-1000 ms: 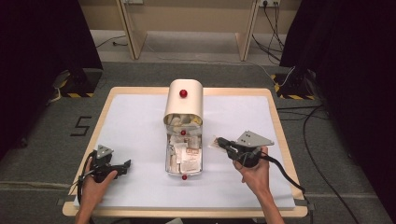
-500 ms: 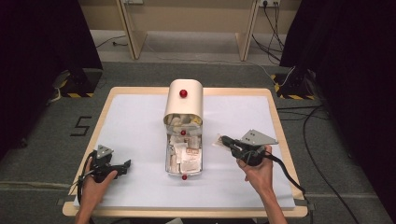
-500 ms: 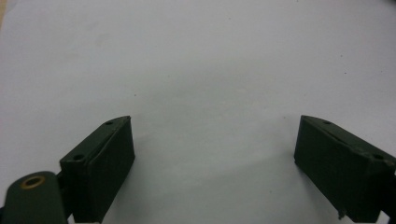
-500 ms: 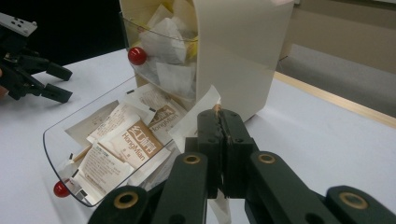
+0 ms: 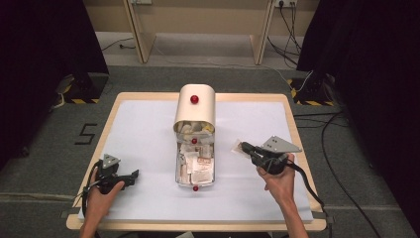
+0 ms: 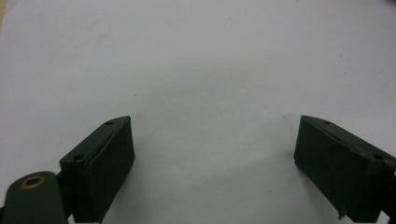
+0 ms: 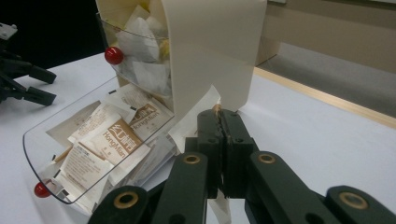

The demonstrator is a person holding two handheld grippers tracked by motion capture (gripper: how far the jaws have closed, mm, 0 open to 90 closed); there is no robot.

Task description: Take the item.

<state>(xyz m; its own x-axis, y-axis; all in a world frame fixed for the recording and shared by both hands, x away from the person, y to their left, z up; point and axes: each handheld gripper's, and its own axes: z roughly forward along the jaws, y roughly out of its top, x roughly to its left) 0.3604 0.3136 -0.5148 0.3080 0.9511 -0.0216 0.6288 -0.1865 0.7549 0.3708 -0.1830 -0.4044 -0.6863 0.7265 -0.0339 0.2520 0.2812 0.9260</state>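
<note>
The right gripper [image 7: 223,122] clenched a white sachet [image 7: 194,119], its long axis running near to far; the left gripper [image 6: 212,158] rested released on the worktop [image 5: 148,124].

Black left gripper [image 5: 130,177], black right gripper [image 7: 219,122] (brass rivets at joints), grey three-cornered top plates, black cables, bare forearms

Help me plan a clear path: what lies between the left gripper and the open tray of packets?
Nothing: in the high view, only bare white table lies between the left gripper and the tray.
</note>
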